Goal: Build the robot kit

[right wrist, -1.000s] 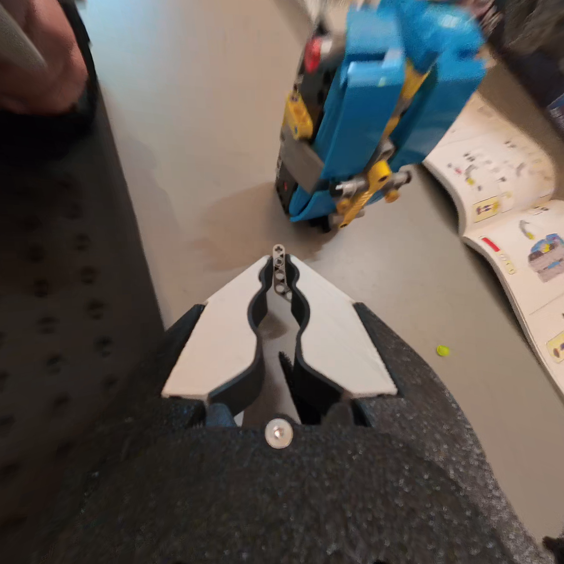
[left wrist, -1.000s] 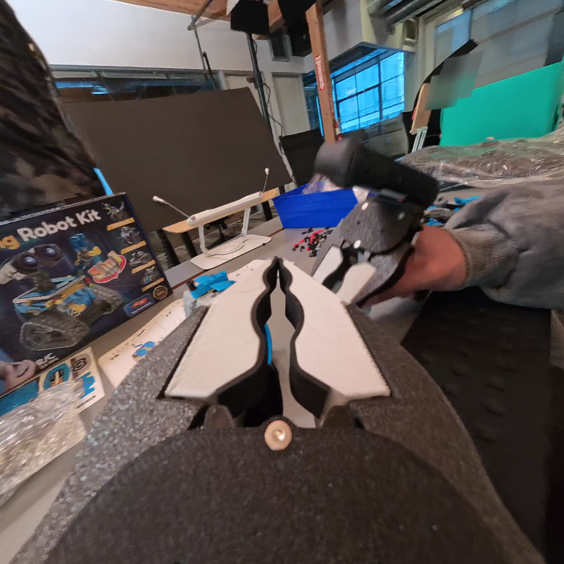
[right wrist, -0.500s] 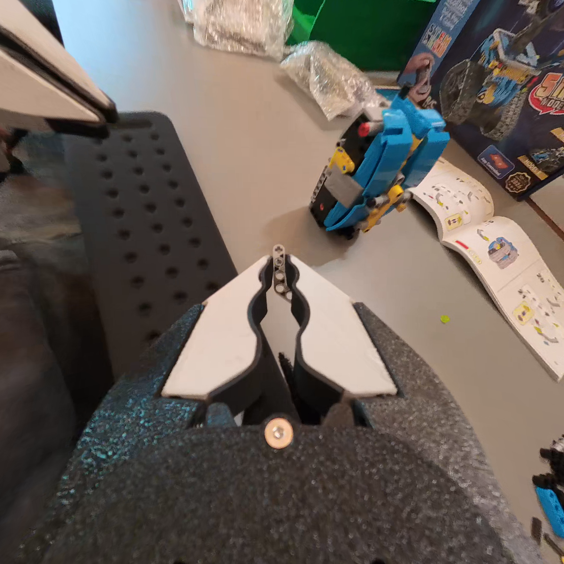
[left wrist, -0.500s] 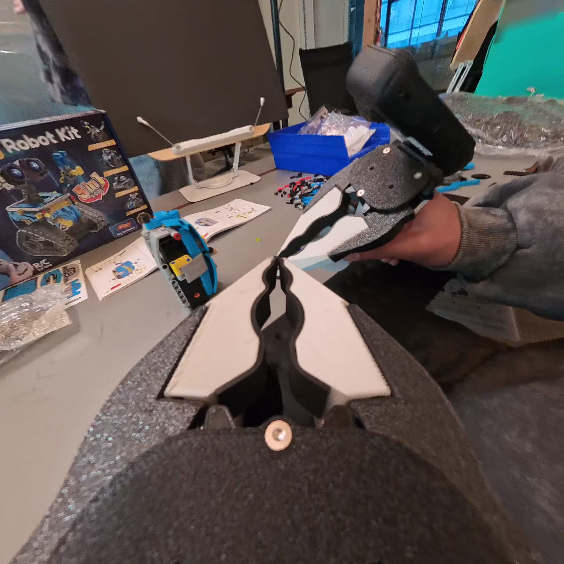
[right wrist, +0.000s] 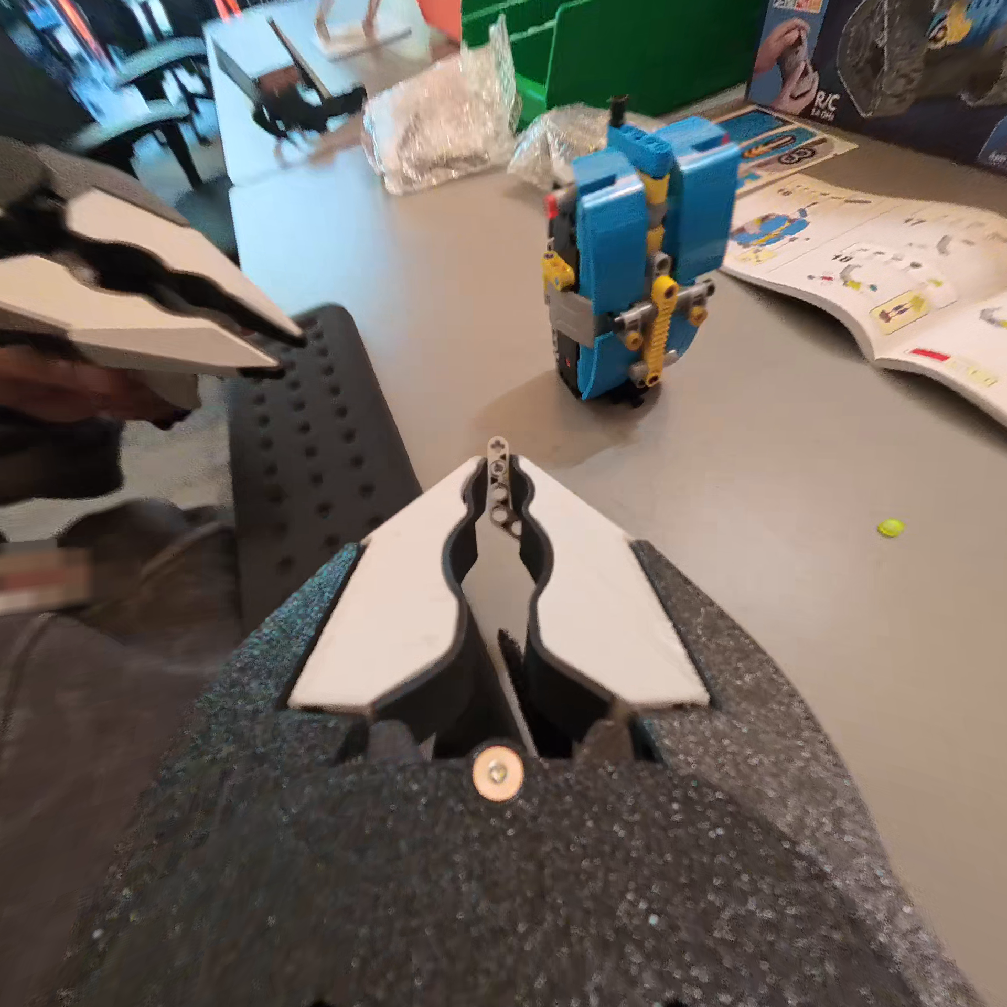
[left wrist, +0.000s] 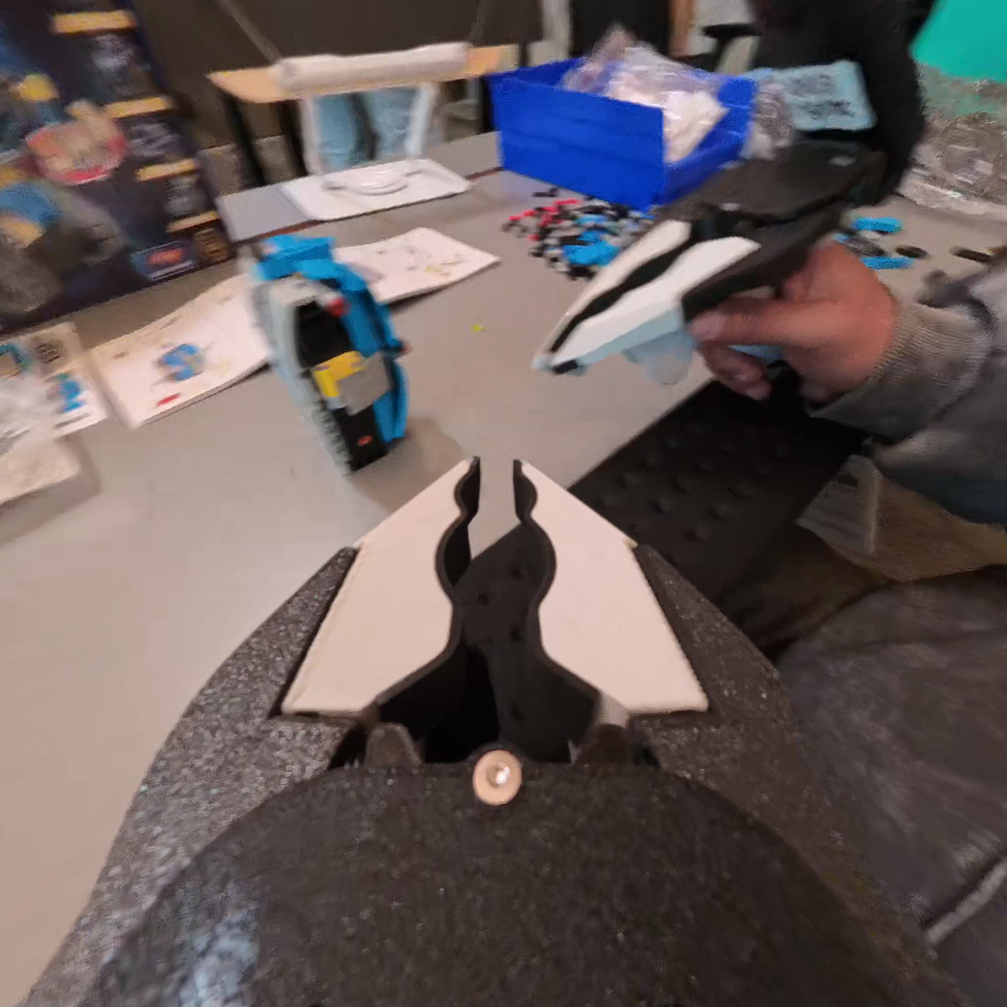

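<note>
A blue, yellow and black brick-built robot model (left wrist: 338, 354) stands upright on the grey table (left wrist: 163, 545); it also shows in the right wrist view (right wrist: 632, 261). My left gripper (left wrist: 496, 464) hovers short of the model, jaws a little apart and empty, over the edge of a black perforated mat (left wrist: 708, 490). It shows at the left of the right wrist view (right wrist: 278, 349). My right gripper (right wrist: 498, 463) is shut on a thin grey holed beam (right wrist: 498, 479) that sticks out past the tips, pointing toward the model. A hand holds it at the right of the left wrist view (left wrist: 545, 362).
Open instruction booklets (left wrist: 180, 349) (right wrist: 872, 261) lie beside the model. A kit box (left wrist: 82, 163) stands behind. A blue bin (left wrist: 599, 147) and loose small pieces (left wrist: 572, 229) sit at the far right. Plastic bags (right wrist: 436, 131) and a green bin (right wrist: 626, 49) lie beyond. A yellow-green stud (right wrist: 891, 527) lies loose. My hands' fingertips stand some 10 centimeters from each other.
Both grippers have drawn back from the model, which now stands farther off. The left gripper tilted down toward the table and its jaws parted slightly. The right still holds the beam.
</note>
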